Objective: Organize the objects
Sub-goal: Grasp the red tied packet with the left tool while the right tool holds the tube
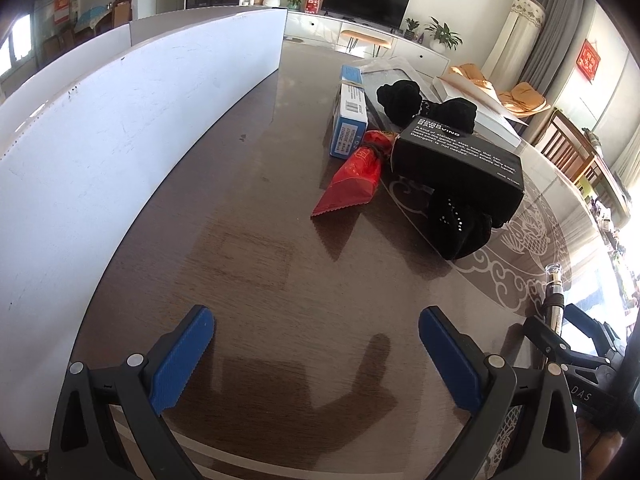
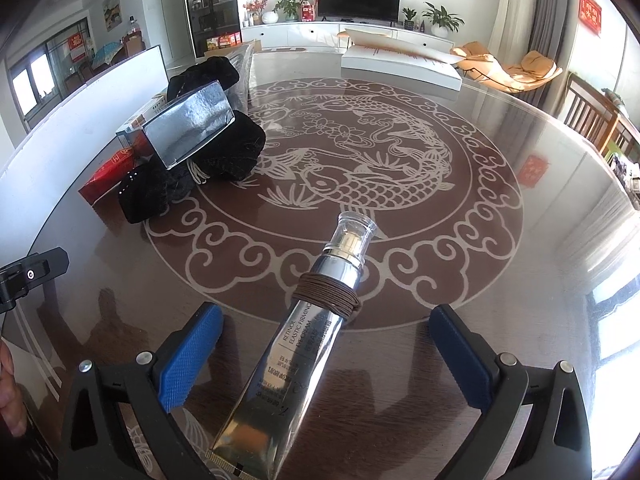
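Note:
A silver eye-cream tube (image 2: 304, 344) with a clear cap and brown hair ties wound round its neck lies on the table between the fingers of my right gripper (image 2: 324, 312). The jaws stand wide and neither pad touches the tube. My left gripper (image 1: 316, 314) is open over bare table with nothing between its fingers. Beyond it is a pile: a black box (image 1: 460, 156), a blue box (image 1: 350, 120), a red packet (image 1: 352, 180) and black fabric pieces (image 1: 456, 228). The same pile (image 2: 188, 124) shows at the left in the right wrist view. The tube's cap (image 1: 554, 272) shows at the left wrist view's right edge.
A white board (image 1: 120, 120) stands along the table's left side. The round table (image 2: 500, 200) has a glossy top with a fish pattern. A flat white box (image 2: 400, 64) lies at the far edge. A wooden chair (image 2: 592, 116) stands to the right. A hand (image 2: 8, 392) shows at the left edge.

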Action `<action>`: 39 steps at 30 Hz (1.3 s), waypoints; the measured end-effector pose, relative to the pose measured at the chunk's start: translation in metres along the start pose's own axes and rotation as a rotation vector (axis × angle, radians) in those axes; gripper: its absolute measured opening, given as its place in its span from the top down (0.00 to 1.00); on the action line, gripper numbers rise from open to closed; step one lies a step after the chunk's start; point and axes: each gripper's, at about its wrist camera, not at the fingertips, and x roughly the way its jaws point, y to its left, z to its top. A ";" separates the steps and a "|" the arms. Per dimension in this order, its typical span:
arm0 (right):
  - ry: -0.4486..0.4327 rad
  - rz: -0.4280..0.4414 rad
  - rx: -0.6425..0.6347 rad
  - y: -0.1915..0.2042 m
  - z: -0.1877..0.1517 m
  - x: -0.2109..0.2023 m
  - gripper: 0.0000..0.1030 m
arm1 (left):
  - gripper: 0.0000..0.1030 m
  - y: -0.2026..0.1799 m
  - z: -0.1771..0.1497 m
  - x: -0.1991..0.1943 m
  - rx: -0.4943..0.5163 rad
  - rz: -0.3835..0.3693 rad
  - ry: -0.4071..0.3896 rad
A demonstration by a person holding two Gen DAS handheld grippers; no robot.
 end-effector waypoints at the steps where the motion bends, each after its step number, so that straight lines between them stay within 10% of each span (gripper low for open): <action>1: 0.000 0.000 0.000 0.000 0.000 0.000 0.00 | 0.00 0.000 0.000 0.000 0.004 0.004 0.001; 39: 0.000 0.000 0.000 0.000 0.000 0.000 0.00 | 0.00 -0.005 0.001 0.006 0.036 0.037 0.012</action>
